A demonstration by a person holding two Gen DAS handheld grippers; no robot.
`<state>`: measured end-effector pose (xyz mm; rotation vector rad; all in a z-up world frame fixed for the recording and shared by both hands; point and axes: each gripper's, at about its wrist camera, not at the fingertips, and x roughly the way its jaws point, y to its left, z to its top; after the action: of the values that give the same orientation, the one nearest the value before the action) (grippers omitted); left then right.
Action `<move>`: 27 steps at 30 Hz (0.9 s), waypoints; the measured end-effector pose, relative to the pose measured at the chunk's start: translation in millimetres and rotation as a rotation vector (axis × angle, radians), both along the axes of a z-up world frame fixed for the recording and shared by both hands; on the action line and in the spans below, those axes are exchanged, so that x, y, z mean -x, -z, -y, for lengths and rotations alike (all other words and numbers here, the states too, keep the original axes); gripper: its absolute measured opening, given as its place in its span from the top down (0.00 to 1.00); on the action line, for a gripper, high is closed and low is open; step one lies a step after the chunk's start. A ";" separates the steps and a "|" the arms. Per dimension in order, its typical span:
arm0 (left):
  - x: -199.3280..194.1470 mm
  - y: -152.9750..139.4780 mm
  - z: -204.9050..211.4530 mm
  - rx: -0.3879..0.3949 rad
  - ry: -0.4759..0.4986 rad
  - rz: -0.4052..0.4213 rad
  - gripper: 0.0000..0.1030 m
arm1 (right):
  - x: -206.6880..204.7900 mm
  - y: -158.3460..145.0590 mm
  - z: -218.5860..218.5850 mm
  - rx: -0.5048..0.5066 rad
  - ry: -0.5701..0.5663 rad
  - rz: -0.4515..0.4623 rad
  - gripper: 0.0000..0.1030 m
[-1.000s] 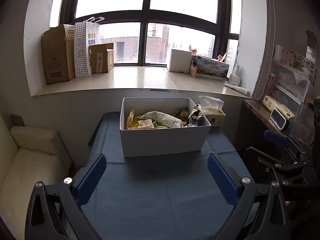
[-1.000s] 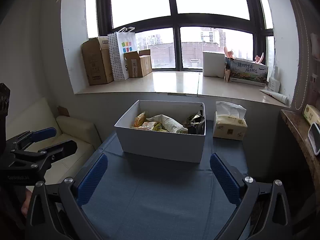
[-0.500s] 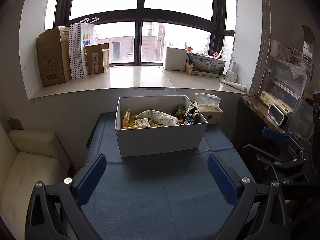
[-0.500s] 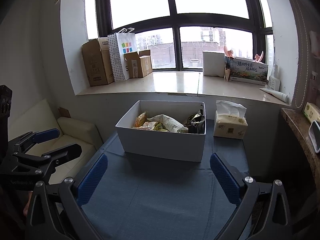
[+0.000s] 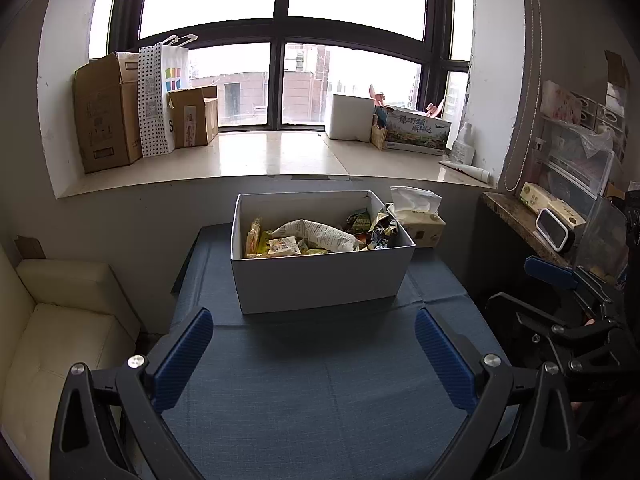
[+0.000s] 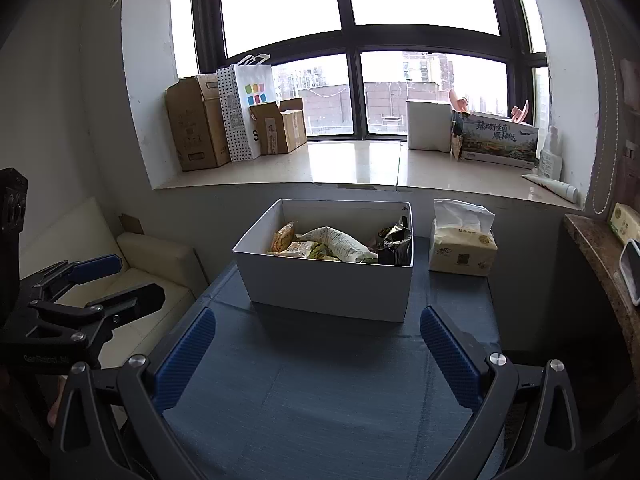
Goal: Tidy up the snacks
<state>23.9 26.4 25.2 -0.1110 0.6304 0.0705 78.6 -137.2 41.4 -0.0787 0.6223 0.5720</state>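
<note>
Both of my grippers hang empty over the near end of the blue table: the left gripper (image 5: 314, 354) with its blue pads spread wide apart, and the right gripper (image 6: 318, 350) spread just the same, nothing between either pair. From the right wrist view I can see the left one off to my left beside the cream sofa (image 6: 152, 256); from the left wrist view the right one shows at the far right edge, dark and hard to read, though its blue tip seems parted from the black finger below it.

Compared with a second ago, the white box (image 5: 320, 280) sits a touch lower and nearer the centre in the left view, and more of the window shows above it, so I have tipped or drawn that hand back slightly. The right view has barely changed.

One white box stands on the table (image 5: 328, 392) ahead of both grippers, open at the top, with the snacks (image 5: 316, 236) heaped inside: a long pale printed bag lying across the middle, orange and yellow packets at its left end, dark and green wrappers at its right. I cannot count them exactly. One tissue pack (image 6: 462, 250) stands just beside the box on its right. On the sill (image 5: 276, 156) I count two brown cartons, one dotted paper bag between them, one plain white box and one long printed box.
</note>
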 end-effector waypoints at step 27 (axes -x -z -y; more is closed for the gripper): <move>-0.8 -3.4 -5.1 -0.019 -0.027 -0.001 0.00 | -3.6 4.0 0.1 -0.028 -0.003 -0.043 0.00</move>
<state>24.7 31.4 28.7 -0.1015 0.6288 0.1029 82.1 -137.3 37.5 -0.0410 0.6560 0.5868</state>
